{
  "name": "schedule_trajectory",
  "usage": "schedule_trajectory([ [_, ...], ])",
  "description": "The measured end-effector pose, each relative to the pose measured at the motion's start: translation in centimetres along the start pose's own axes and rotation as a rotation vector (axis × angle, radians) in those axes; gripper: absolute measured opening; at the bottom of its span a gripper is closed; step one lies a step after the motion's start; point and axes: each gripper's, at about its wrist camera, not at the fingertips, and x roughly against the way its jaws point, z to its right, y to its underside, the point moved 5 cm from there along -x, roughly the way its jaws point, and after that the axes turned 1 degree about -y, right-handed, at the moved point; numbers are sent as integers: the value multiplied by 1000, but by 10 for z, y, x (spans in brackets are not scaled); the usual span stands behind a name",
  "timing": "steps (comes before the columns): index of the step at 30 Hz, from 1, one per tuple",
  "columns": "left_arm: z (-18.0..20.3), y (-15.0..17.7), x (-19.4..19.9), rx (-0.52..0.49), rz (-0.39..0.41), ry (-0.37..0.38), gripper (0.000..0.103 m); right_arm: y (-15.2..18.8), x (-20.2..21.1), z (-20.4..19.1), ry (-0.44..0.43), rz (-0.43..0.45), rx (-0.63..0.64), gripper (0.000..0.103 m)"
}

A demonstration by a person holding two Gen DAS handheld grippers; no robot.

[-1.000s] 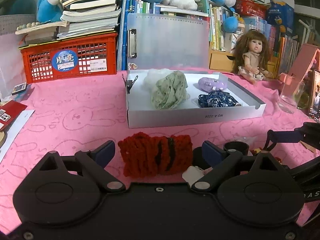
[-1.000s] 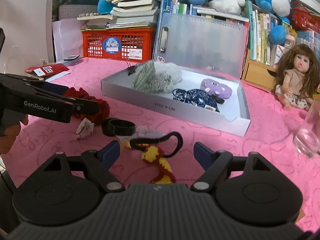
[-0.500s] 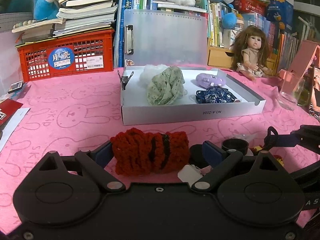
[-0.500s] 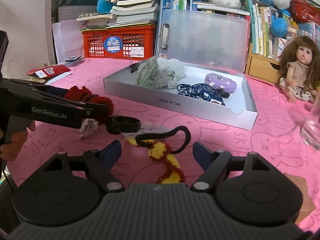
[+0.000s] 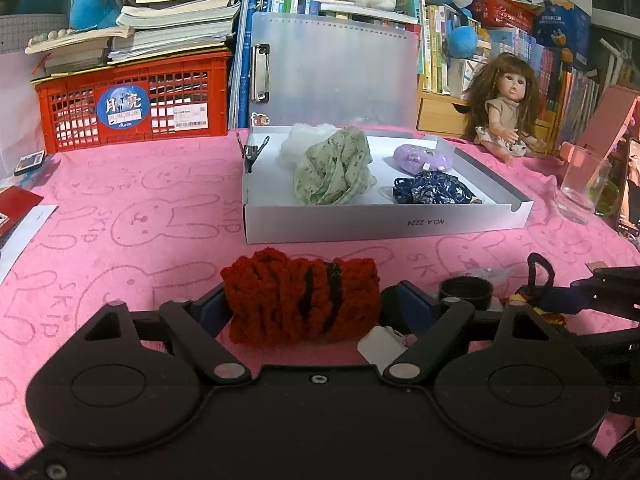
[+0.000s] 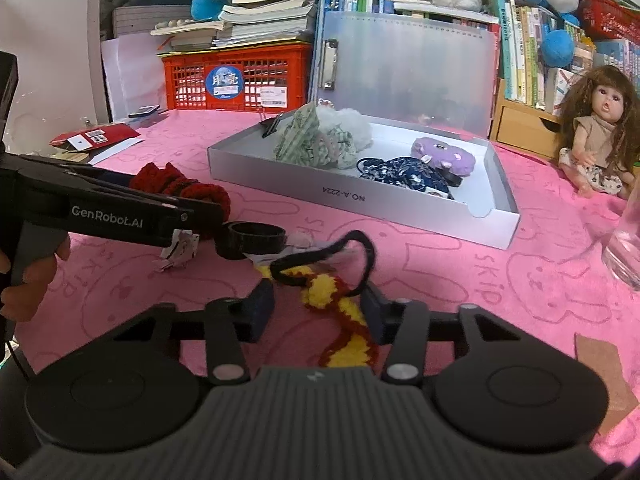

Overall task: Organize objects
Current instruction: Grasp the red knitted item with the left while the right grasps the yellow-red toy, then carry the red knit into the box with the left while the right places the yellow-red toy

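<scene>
My left gripper (image 5: 302,304) is shut on a red knitted scrunchie (image 5: 300,300) low over the pink cloth, in front of the white tray (image 5: 384,226). The scrunchie also shows in the right wrist view (image 6: 180,188), between the left gripper's fingers (image 6: 176,210). My right gripper (image 6: 320,306) has its jaws partly closed on either side of a yellow-and-red knitted band with a black loop (image 6: 340,304). The tray (image 6: 360,200) holds a green cloth (image 5: 336,172), white fluff (image 5: 300,144), a purple plush (image 5: 422,158) and a navy patterned scrunchie (image 5: 432,190).
A black ring (image 6: 252,238) and a white tag (image 6: 180,250) lie on the cloth between the grippers. A glass (image 5: 584,188) stands at the right, a doll (image 5: 504,116) behind it. A red crate (image 5: 132,106) with books and a clear folder (image 5: 336,76) stand at the back.
My left gripper has closed on the red scrunchie. My right gripper has moved forward over the yellow-and-red band and its jaws have narrowed around it.
</scene>
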Motion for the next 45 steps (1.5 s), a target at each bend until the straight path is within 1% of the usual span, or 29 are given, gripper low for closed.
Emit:
schedule_trajectory([
  [1, -1, 0, 0, 4, 0, -2, 72, 0, 1, 1, 4, 1, -4, 39],
  [2, -1, 0, 0, 8, 2, -8, 70, 0, 1, 2, 7, 3, -10, 36],
  [3, -2, 0, 0, 13, 3, -5, 68, 1, 2, 3, 7, 5, -17, 35],
  [4, -2, 0, 1, 19, 0, 4, 61, 1, 3, 4, 4, 7, -22, 34],
  [6, -2, 0, 3, 37, -2, 15, 58, 1, 5, 4, 7, 17, -24, 34],
  [8, -2, -1, 5, 35, 6, 7, 55, 0, 7, 3, 13, 23, -19, 33],
  [10, -2, -3, 8, 35, 22, -3, 54, -1, 9, 3, 15, 32, -19, 32],
  [14, -2, -11, 15, 41, 46, 9, 54, -6, 15, 4, 19, 50, -27, 32],
  [22, 3, -21, 23, 14, 77, 25, 54, -16, 30, 9, 28, 87, -45, 32],
  [29, 7, -29, 24, -6, 77, 50, 55, -26, 40, 15, 46, 121, -69, 30],
  [30, 8, -30, 24, -8, 77, 53, 55, -26, 40, 17, 49, 123, -72, 28],
  [38, 9, -34, 20, 0, 68, 64, 55, -27, 41, 22, 67, 130, -85, 27],
  [45, 11, -39, 17, 1, 69, 70, 55, -41, 47, 37, 88, 167, -121, 27],
])
